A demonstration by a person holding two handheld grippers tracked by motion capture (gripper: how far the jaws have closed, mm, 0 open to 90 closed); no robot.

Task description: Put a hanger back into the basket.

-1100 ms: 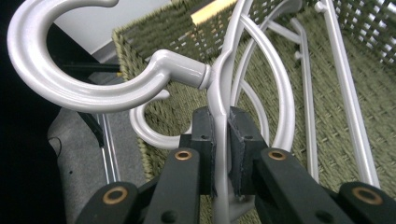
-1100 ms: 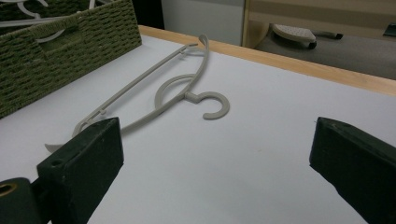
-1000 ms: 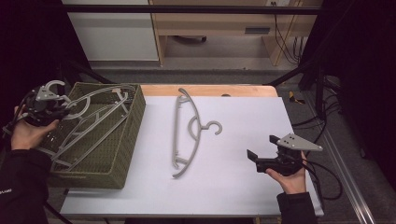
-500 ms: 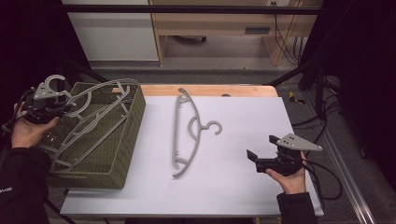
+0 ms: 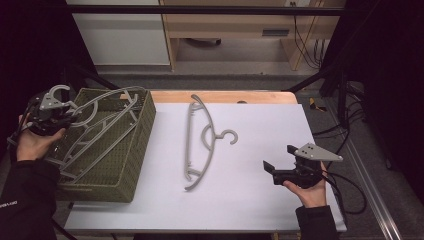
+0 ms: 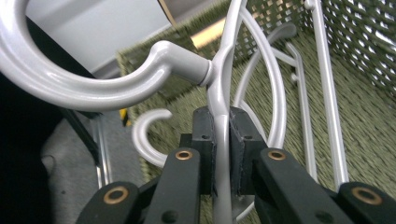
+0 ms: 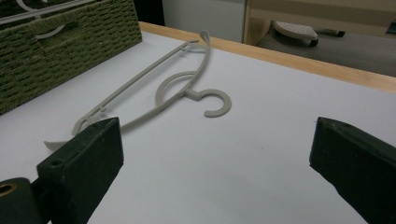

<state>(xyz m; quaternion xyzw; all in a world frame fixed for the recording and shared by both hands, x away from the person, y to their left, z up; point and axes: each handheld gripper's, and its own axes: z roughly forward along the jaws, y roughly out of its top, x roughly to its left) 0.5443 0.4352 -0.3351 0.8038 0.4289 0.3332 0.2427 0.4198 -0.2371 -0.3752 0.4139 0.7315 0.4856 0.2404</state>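
Left jaws pinch a grey hanger at the basket; right jaws spread over the table.

High view: held hanger runs from the left gripper at the basket's left rim across toward its far right corner, hook up by the gripper; more hangers lie in the basket beneath. Left hand sits outside the left wall, forearm entering from below. A second hanger lies flat mid-table, long axis near-to-far, hook pointing right. Right gripper rests low at the table's right, aimed left.
Left gripper view: jaws pressed on the hanger's bar just below the hook's neck; bar runs straight up between them.
Right gripper view: jaws wide apart, nothing between; table hanger well ahead, at left.
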